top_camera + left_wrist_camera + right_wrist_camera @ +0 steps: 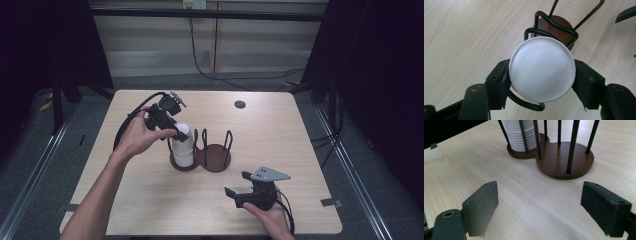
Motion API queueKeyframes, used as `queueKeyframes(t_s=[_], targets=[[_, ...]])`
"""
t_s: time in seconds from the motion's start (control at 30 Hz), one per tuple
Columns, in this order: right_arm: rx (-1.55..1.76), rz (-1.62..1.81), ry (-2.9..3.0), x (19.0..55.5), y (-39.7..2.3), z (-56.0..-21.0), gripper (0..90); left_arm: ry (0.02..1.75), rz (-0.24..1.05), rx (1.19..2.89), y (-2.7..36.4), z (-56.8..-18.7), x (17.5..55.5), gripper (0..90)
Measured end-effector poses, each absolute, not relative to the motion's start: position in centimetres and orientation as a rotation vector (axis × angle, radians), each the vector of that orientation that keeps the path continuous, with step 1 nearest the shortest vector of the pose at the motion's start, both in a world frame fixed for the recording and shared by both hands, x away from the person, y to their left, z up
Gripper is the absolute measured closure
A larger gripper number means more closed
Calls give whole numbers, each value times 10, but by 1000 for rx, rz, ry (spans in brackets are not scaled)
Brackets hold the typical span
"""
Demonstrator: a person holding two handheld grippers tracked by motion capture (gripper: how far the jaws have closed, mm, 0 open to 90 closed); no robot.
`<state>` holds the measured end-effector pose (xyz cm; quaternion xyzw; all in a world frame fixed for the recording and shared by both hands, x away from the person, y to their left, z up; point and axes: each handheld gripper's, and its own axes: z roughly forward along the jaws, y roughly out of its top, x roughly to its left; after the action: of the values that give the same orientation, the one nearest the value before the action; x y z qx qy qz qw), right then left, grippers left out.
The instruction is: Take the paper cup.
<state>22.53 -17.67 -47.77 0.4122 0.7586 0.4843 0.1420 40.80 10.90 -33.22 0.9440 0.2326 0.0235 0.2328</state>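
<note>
A stack of white paper cups (183, 150) stands upside down in the left ring of a two-ring wire holder with a brown wooden base (216, 159). My left gripper (180, 133) reaches in from the left and is shut on the top white cup (184, 131). In the left gripper view both pads press the sides of that cup (542, 68), above the holder (556, 23). My right gripper (236, 183) hovers open near the table's front right, pointing at the holder. In the right gripper view its jaws (539, 205) stand wide apart over bare wood, with the stack (522, 137) and the holder's empty ring (564, 160) ahead.
The wooden table (280, 130) has a small black round cap (240, 104) near its far edge. Cables (225, 75) run across the floor beyond the table. Dark frames stand at both sides.
</note>
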Motion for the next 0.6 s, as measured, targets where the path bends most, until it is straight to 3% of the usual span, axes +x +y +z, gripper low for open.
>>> queueKeyframes(t_s=[0.6], targets=[[1190,1386,2194,225,-177,-478,143,636,78,2562,114,-316,404,364]])
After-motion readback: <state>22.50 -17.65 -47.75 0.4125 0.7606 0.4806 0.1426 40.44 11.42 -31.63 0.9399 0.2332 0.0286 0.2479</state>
